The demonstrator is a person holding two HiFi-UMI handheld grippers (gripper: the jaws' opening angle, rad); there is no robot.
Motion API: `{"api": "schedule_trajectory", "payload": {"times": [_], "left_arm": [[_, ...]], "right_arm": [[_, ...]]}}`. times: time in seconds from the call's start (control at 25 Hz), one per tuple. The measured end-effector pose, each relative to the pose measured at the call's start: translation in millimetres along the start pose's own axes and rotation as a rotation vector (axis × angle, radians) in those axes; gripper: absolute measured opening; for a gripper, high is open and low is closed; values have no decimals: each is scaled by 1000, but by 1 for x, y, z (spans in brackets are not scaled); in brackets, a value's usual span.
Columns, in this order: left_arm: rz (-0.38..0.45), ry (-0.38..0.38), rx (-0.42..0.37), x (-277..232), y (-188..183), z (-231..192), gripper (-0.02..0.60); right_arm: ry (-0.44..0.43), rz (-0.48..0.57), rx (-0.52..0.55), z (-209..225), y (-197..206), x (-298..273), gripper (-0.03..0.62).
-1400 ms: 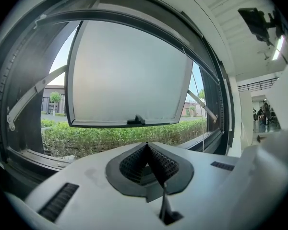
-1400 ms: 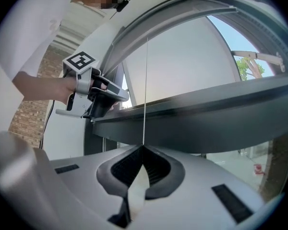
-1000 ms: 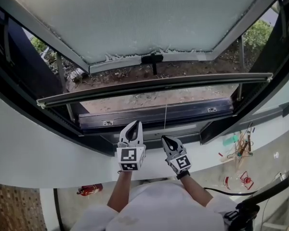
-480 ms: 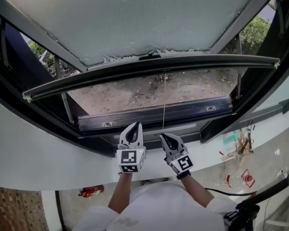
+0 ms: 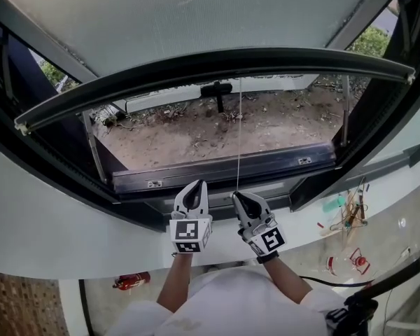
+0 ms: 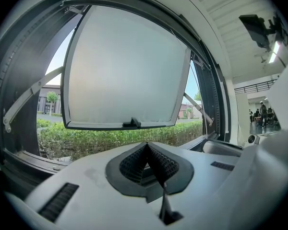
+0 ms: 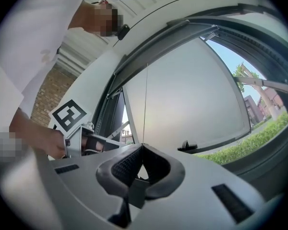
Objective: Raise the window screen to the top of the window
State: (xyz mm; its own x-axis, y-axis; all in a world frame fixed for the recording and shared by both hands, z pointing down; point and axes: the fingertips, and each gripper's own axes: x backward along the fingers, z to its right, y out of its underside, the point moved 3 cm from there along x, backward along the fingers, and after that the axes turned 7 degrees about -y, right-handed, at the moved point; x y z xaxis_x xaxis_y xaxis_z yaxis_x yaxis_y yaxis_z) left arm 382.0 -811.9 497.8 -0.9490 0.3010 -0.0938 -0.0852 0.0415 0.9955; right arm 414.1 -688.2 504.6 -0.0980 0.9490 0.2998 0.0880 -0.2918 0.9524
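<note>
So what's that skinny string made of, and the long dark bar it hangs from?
The thin pale string looks like nylon or similar cord: very fine, taut and straight, but too thin to be sure. The long dark bar looks like coated metal: smooth, rigid, with a dull sheen. The right claw pinches the string between ribbed black pads, probably rubber.

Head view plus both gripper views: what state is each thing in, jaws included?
screen bar: raised partway up the window opening.
pull cord: taut, running straight down from the screen bar.
right gripper: jaws shut on the pull cord.
left gripper: jaws shut, nothing between them.
glass sash: swung open outward.
</note>
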Motion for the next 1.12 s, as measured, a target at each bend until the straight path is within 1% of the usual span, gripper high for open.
{"api": "schedule_trajectory", "payload": {"times": [0.48, 0.84, 1.04, 1.12], "left_arm": [[12, 15, 6, 0, -6, 7, 2], [-4, 32, 6, 1, 1, 15, 2], [-7, 36, 0, 2, 0, 17, 2], [-2, 35, -1, 3, -2, 16, 2]], "right_arm": [[-29, 70, -37, -4, -32, -8, 3], [-37, 168, -50, -2, -70, -20, 3], [-49, 193, -10, -8, -83, -25, 3], [-55, 200, -15, -10, -86, -27, 3]]}}
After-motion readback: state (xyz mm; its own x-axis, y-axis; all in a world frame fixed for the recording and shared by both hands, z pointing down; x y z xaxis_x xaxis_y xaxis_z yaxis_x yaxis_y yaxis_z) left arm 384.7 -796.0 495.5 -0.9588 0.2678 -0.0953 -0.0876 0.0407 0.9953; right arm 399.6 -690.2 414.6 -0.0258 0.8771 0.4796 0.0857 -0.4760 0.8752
